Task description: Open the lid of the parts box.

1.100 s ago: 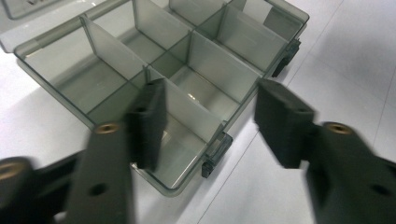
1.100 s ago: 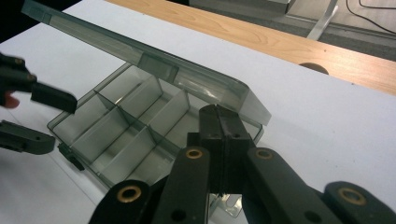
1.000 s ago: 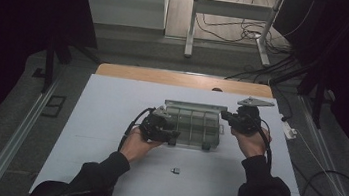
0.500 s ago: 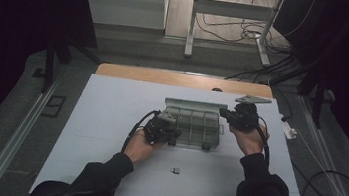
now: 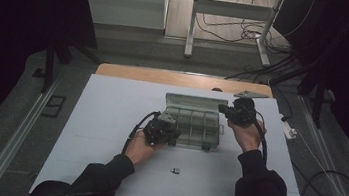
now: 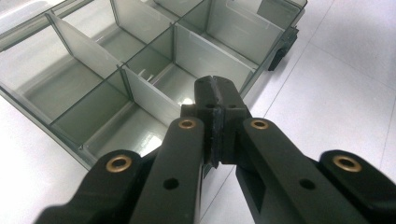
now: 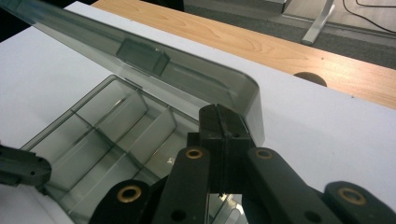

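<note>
Clear grey compartment box [image 5: 192,125] mid-table; dividers bare; hinged lid [image 7: 140,63] raised, tilted open

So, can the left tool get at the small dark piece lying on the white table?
Probably yes: the small dark piece lies alone on bare table near the left tool, though its jaws are shut.

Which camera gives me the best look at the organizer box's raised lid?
The right gripper view: the lid stands open there, its latch tab and rounded corner clear, just beyond the shut right gripper. The high view shows it small and dim. The left gripper view shows the box's compartments instead.
</note>
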{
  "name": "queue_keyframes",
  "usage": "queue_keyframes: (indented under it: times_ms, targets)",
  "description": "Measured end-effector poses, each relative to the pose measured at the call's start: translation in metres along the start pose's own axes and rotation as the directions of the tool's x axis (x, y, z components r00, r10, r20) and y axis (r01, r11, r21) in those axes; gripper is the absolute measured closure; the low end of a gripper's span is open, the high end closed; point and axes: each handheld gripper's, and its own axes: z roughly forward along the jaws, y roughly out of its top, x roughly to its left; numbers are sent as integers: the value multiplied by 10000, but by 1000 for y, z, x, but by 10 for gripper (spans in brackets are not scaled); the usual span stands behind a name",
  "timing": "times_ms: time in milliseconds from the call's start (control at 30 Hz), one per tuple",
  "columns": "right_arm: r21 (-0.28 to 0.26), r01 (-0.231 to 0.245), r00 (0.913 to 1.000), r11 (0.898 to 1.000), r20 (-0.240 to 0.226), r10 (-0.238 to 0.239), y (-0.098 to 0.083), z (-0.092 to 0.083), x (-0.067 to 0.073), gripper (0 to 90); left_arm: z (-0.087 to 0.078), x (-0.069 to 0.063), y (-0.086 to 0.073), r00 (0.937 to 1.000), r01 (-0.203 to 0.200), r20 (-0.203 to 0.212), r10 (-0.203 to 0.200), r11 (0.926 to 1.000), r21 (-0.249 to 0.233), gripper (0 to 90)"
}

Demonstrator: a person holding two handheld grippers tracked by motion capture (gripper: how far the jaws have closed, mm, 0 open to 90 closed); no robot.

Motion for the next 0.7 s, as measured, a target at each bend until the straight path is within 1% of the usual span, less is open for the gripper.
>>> queue_keyframes:
  times_ms: [133,700]
  targets:
    - [10,-102,9999,9999,43,102,1,4,-3,888,0,0,0,10000,-88,-37,88,10000,10,889]
    - [-198,-193,9997,9996,172,196,10,14,-13,888,0,0,0,10000,7,55,-7,10000,-31,889]
